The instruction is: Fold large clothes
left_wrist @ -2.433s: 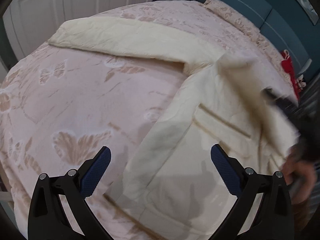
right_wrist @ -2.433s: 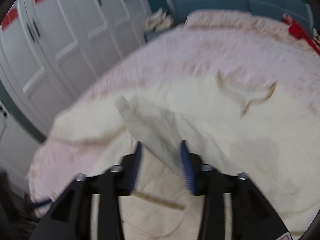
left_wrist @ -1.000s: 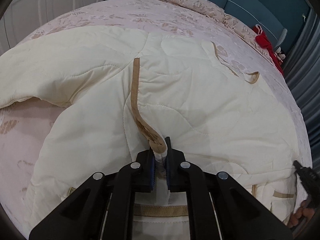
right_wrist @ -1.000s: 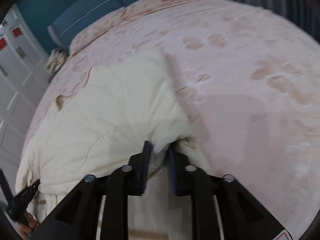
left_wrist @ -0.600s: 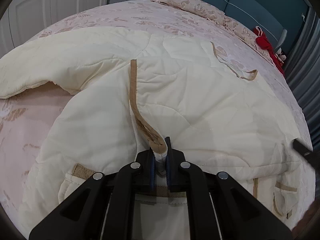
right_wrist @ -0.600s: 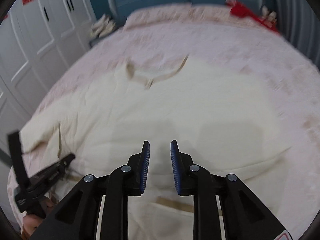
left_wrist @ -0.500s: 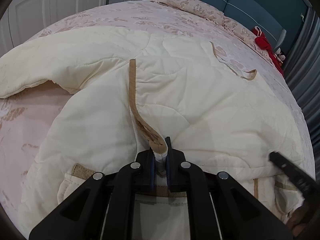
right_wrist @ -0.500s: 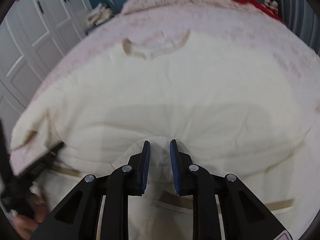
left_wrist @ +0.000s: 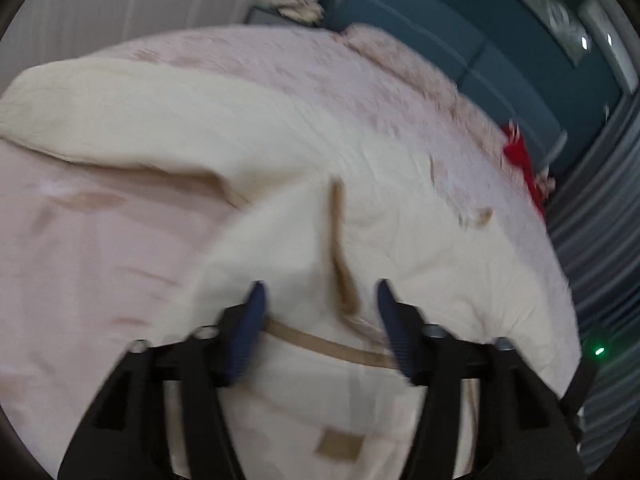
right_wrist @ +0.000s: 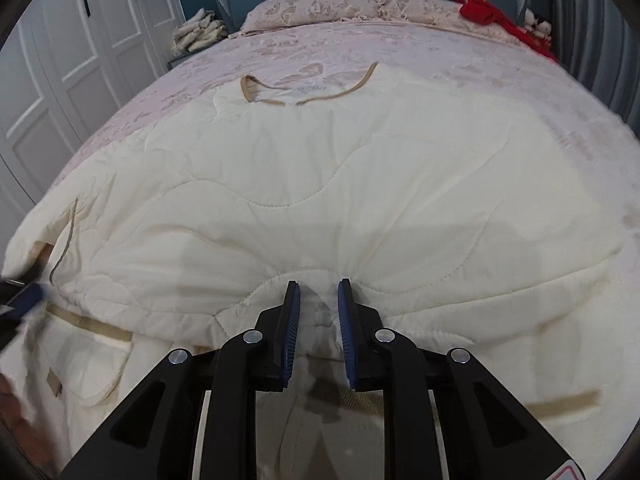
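Item: cream quilted jacket [right_wrist: 320, 168] with tan binding, laid across a bed [right_wrist: 460, 56] with a pink patterned cover; neckline [right_wrist: 308, 88] toward the pillows, one sleeve [left_wrist: 132, 120] spread out to the side in the left wrist view, a front panel folded over the body with its tan-bound edge [left_wrist: 340, 248] running down the middle. Left tool [left_wrist: 320, 312]: jaws opening, standing apart with the bound edge lying between them but not pressed by either pad; nothing gripped; view blurred, so the exact clearance above the fabric cannot be told. Right tool [right_wrist: 318, 300]: jaws narrowly apart over a puckered hump of fabric at the folded lower edge; whether the pads actually pinch the cloth is not plain from this view. Step in hand, by judgement: the panel fold has been laid down and is being released. Handling notes: let the left tool clear the binding fully before drawing away, or the pads will drag the edge and reopen the fold; lift off straight rather than sideways. The padded fill is springy and likely to relax, so the pucker by the right tool wants smoothing flat before any further fold. The spread sleeve appears the next part to bring in; grip it near the cuff so it carries over in one piece. Also present: red item [right_wrist: 488, 12] by the pillows, folded cloths [right_wrist: 198, 30] on a stand beside the bed.
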The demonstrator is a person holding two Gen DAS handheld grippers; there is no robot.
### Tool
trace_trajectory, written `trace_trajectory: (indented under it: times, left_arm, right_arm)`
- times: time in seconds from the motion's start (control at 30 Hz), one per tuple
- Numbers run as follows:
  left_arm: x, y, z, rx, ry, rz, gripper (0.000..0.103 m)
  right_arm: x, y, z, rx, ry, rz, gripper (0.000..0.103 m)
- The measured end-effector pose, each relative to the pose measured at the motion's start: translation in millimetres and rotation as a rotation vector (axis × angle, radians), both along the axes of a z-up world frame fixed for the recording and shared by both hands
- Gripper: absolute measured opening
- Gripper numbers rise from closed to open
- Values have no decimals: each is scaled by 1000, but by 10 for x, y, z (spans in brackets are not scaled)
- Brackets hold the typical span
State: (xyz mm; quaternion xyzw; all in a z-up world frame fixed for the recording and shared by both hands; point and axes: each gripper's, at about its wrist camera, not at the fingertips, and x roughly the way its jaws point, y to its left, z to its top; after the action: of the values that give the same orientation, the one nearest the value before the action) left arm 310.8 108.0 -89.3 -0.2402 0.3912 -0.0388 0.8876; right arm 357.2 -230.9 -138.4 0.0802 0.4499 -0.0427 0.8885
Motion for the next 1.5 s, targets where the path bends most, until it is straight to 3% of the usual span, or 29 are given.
trace_trajectory:
  times: [0.07,0.13,0.27,0.4,0.53,0.6,0.63,0.67,0.73,0.87,0.97,1.1,1.23,1.3,1.37,1.4,1.5]
  left_arm:
    - [-103,432,168,32,-38,63,86]
    - [-92,908,229,86,-17,121,88]
    - [111,2042,41,135,118,287,88]
    - [204,2957,-215,39,202,483,88]
    - [287,3262,-312,-68,171,545,85]
    - [370,3221,-314,-91,165,514,56]
    - [477,3173,-322,-115,195,478,30]
    - [497,3122,-302,-109,201,472,15]
    - [559,2943,-77,-63,156,429,9]
    - [595,2301,623,41,1,280,6]
    - [610,1535,1330,90,-142,122,6]
    - [540,312,2009,54,-271,-116,6]
    - [504,-894,2097,-4,-268,-329,8]
    - [455,-1545,1873,-2,-214,-418,19]
    - [412,-1916,1580,-24,-147,-452,81]
    - [357,-2087,1352,-44,-106,-456,87]
    - [194,-2146,914,-97,-47,-438,86]
  right_arm:
    - [-221,119,211,-36,-27,-18,33]
    - [-413,192,330,-26,-32,-5,53]
    - [-911,396,438,-2,16,15,63]
    - [-1249,531,398,17,71,22,67]
    - [-1452,644,320,-1,112,28,69]
    - [-1513,682,290,-1,126,30,69]
    - [-1509,683,281,-1,129,33,69]
    - [-1534,700,280,-2,131,32,69]
    - [-1559,714,291,3,129,28,69]
    - [-1580,664,364,29,105,18,69]
    - [-1603,620,408,54,89,11,69]
    - [-1667,549,467,59,63,4,69]
    - [-1749,388,493,58,49,-23,69]
    - [-1783,289,496,56,48,-43,69]
    - [-1827,127,485,61,48,-74,69]
    - [-1845,42,479,61,48,-92,69]
    - [-1860,-232,466,73,43,-141,69]
